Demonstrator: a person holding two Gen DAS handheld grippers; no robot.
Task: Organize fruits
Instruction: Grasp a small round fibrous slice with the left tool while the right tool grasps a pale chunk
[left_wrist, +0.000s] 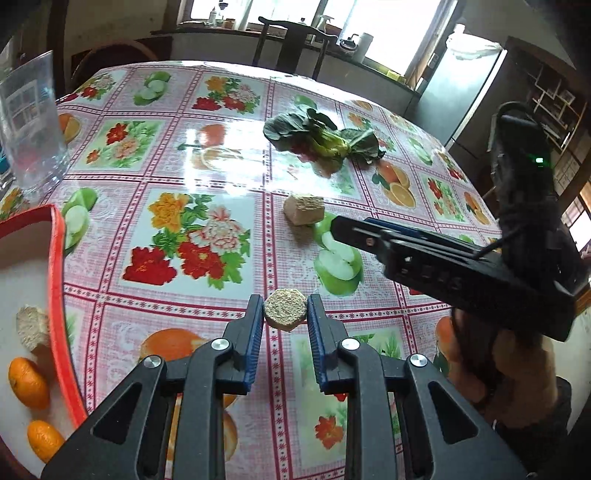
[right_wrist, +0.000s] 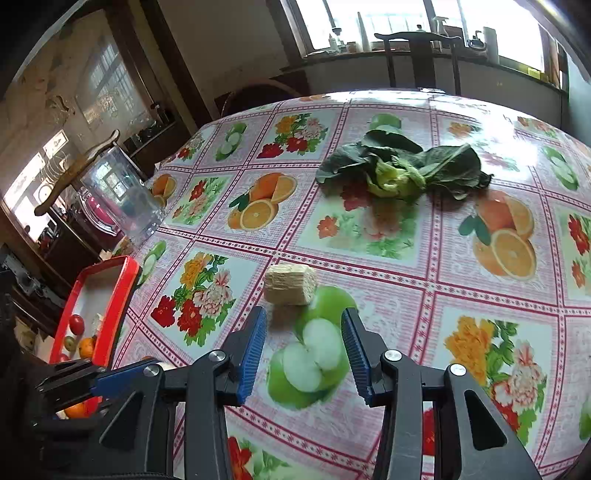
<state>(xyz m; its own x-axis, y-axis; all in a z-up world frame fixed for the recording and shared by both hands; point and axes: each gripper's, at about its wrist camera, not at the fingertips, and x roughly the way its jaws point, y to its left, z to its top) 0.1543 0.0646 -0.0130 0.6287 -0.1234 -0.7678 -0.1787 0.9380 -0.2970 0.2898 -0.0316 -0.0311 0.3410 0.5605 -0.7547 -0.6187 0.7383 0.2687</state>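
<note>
Bright windows (right_wrist: 406, 22) backlight the room behind a long counter (right_wrist: 443, 59) with bottles and a kettle. Dark wooden chair (left_wrist: 291, 44) at table's far edge. Grey fridge (left_wrist: 465, 92) on right, open shelves (left_wrist: 554, 96) beside it. Glass-front cabinet (right_wrist: 92, 92) along left wall.

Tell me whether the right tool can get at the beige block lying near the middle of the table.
Probably yes. The right tool is open and empty, pointing toward the beige block, which lies just ahead on the bare tablecloth with nothing between. The leafy greens sit well beyond it, and the left tool is busy off to the side.
</note>
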